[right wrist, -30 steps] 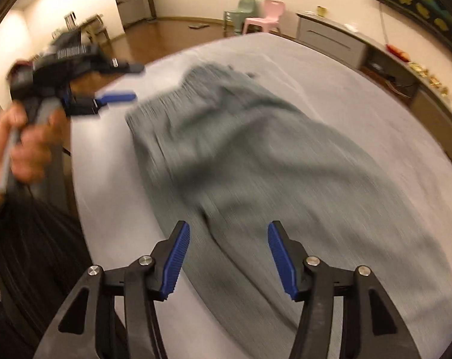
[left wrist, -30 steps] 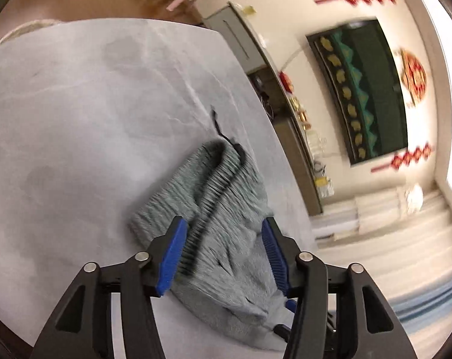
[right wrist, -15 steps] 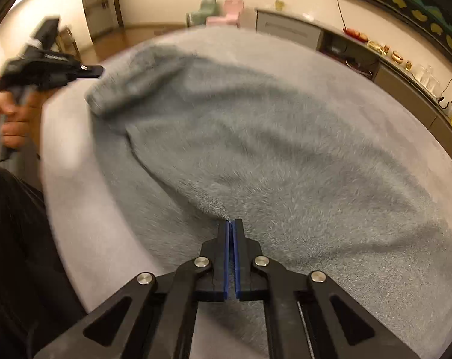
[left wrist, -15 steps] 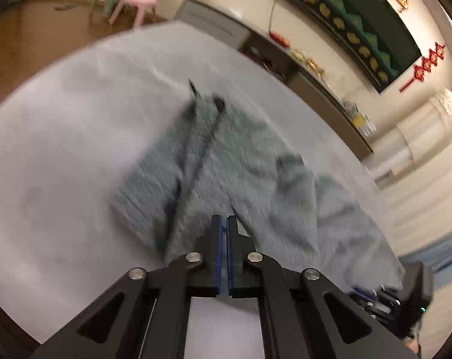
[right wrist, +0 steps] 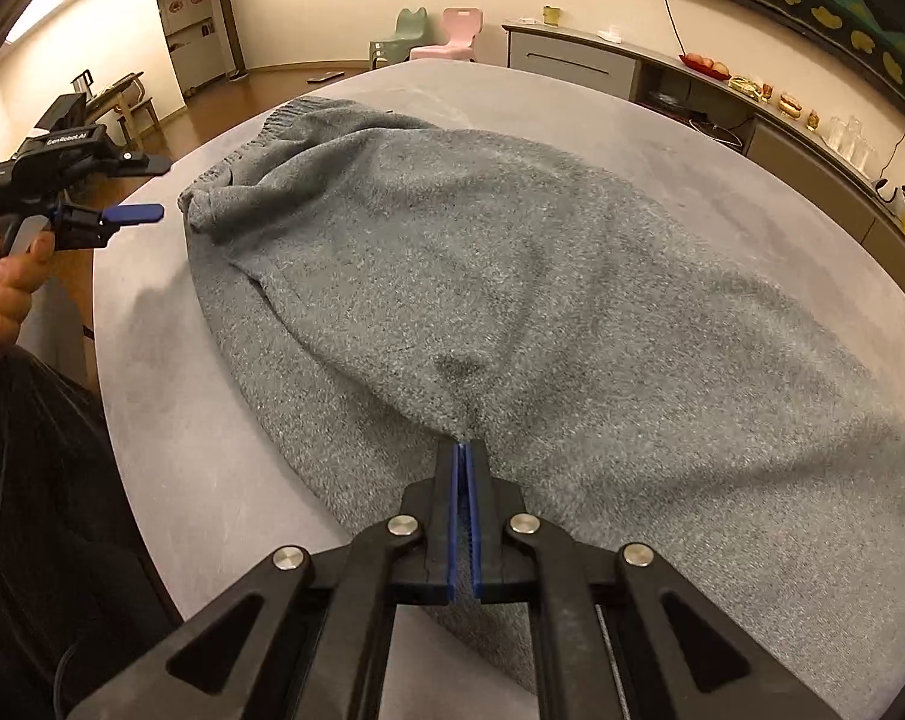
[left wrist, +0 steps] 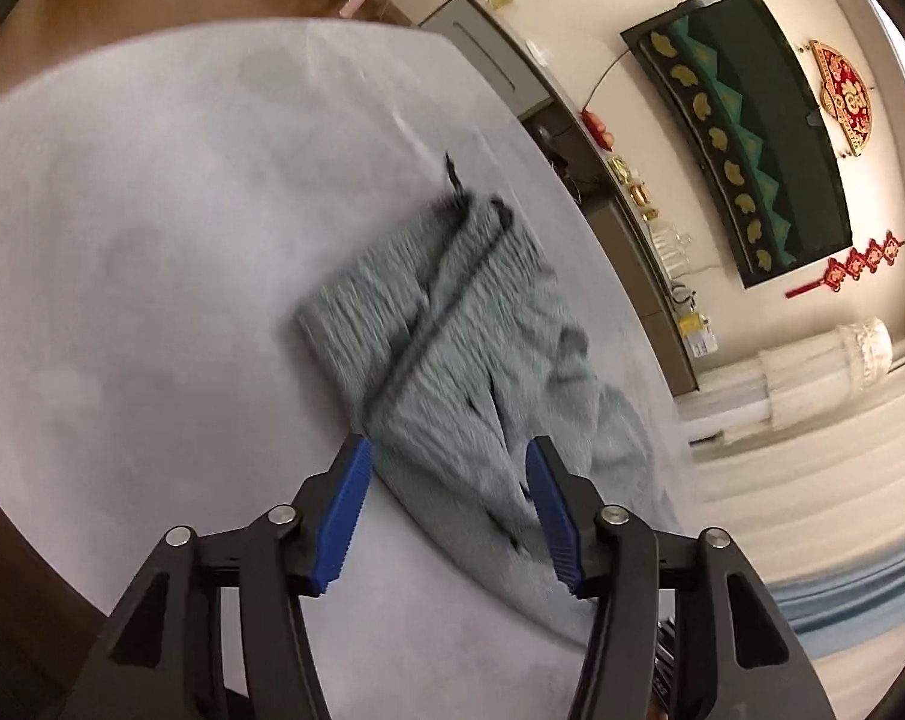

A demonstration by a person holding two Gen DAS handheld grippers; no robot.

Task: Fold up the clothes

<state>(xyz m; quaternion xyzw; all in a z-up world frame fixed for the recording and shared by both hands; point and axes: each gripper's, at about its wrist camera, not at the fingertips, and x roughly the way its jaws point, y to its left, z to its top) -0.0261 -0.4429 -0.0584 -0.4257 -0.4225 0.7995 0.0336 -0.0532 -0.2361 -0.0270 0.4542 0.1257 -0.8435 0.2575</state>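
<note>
Lying spread across the grey counter (right wrist: 152,396) — a grey knitted garment (right wrist: 512,252), ribbed band end (left wrist: 428,276) toward the far side in the left wrist view, a dark drawstring (left wrist: 446,294) trailing over the ribbing. Bunching into a small peak where the right tool (right wrist: 464,450) is pinching the near edge, blue pads pressed together with knit caught between them; probably gripping there to have a handle on one layer for carrying it over in a fold. Hovering near the opposite end, the left tool (left wrist: 446,468), spread wide and holding nothing, fabric showing in the gap but apart from the pads — likely lining up on the band edge so both ends can travel together. Appearing also at the left of the right wrist view, that same left tool (right wrist: 134,189), gripped by a hand (right wrist: 2,282) just off the counter's rim. Folding judged barely begun: wrinkled, largely unfolded cloth.
</note>
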